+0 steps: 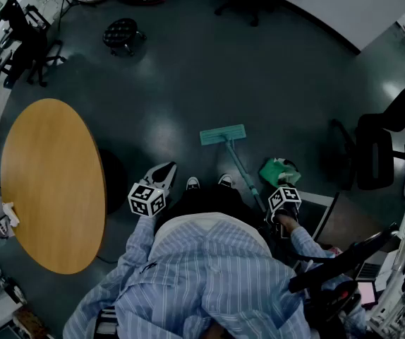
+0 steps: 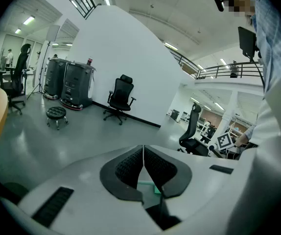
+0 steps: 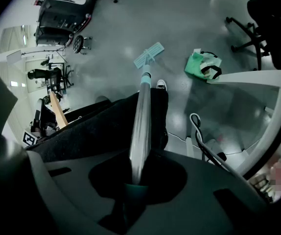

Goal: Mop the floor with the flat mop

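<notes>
A person in a striped shirt stands with two shoes on a dark grey floor, a single flat mop lying pad-down just ahead of the toes. Its handle slants back to the right gripper, whose jaws are clamped around the shaft near its upper end. The left gripper is held out beside the person's left leg, its two ribbed pads pressed together with nothing between them. The step in hand looks like a one-handed mopping stroke, with the pad resting on the floor in front of the feet. Most of the floor in view is not yet visibly wet, so the job appears far from done. The next move would seem to call for pushing the pad forward or sweeping it sideways while keeping it flat. The idle left gripper may need to open and take the shaft lower down for steadier control. Counted in the head view: one mop, two grippers, one round wooden table to the person's left and one black stool well ahead. There are also three office chairs at the room's edges, including one on the right, and one crumpled green bag beside the handle.
</notes>
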